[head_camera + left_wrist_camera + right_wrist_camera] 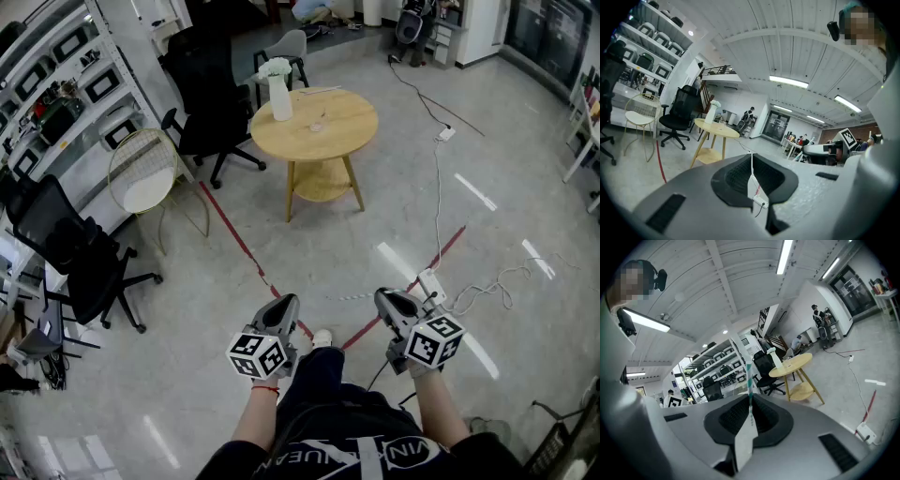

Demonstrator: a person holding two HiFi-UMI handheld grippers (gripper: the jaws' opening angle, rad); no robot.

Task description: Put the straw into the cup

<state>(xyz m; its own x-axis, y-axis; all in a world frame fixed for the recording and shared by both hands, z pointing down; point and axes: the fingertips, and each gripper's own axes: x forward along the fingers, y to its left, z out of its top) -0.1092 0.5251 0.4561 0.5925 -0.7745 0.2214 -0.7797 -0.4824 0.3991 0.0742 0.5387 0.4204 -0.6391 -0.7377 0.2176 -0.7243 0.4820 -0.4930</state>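
Right gripper (pixel 750 414) pinches the striped straw (pixel 748 376) crosswise, left gripper (pixel 751 176) is closed and empty, and the cup (pixel 317 124) sits far ahead on the round table (pixel 352 117).

Bare floor (pixel 375 220) runs ahead to the round table (pixel 349 114); office chairs (pixel 214 108) left, cables (pixel 437 202) right.

Straw (pixel 749 380), white with teal stripes and a paper wrap at its near end, is standing pinched in the right gripper (pixel 750 401). A small clear cup (pixel 317 123) is sitting on the round table (pixel 352 131), well apart.
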